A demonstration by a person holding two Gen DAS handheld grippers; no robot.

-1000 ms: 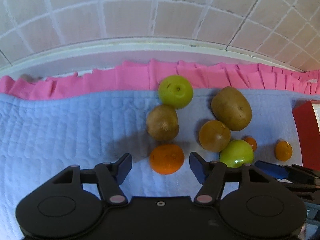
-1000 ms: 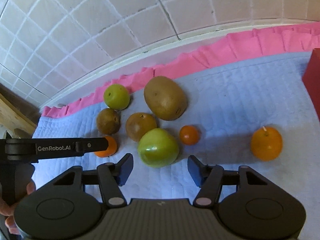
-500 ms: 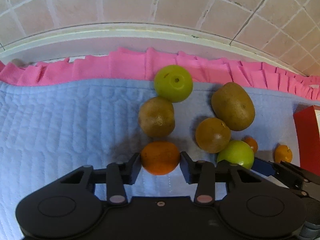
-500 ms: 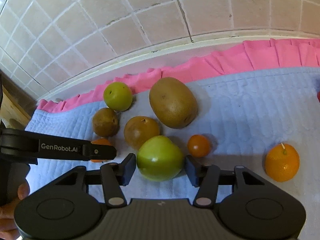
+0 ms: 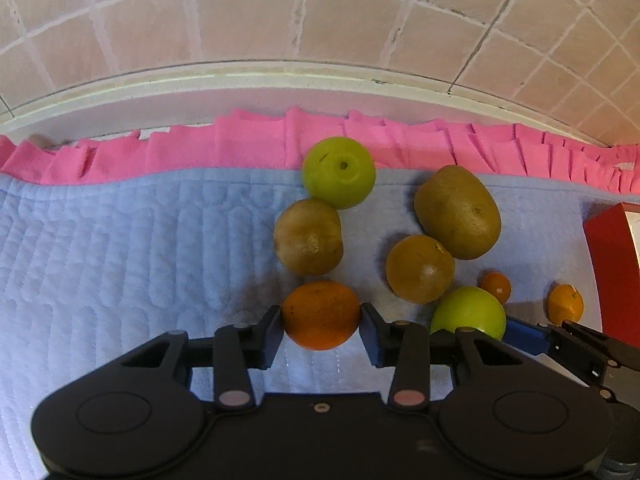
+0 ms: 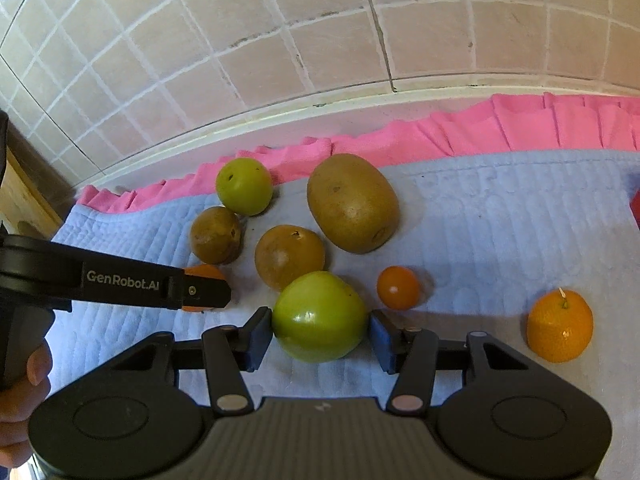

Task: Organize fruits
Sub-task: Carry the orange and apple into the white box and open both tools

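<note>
Where fruit crowds, bare quilt leftward

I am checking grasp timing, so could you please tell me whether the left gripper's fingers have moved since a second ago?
Yes. The left gripper has advanced toward the brown fruit and closed its fingers onto the orange, which they stood apart from before.

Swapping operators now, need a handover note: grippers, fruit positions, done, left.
Left gripper: shut on the orange, still on the blue mat.
Right gripper: shut on the near green apple, also still down.
Loose on the mat: far green apple, three brown fruits, small orange-red fruit, stemmed orange. Red box at right edge.
Done: both grasps made. Left: lift, place, sort the rest.
</note>
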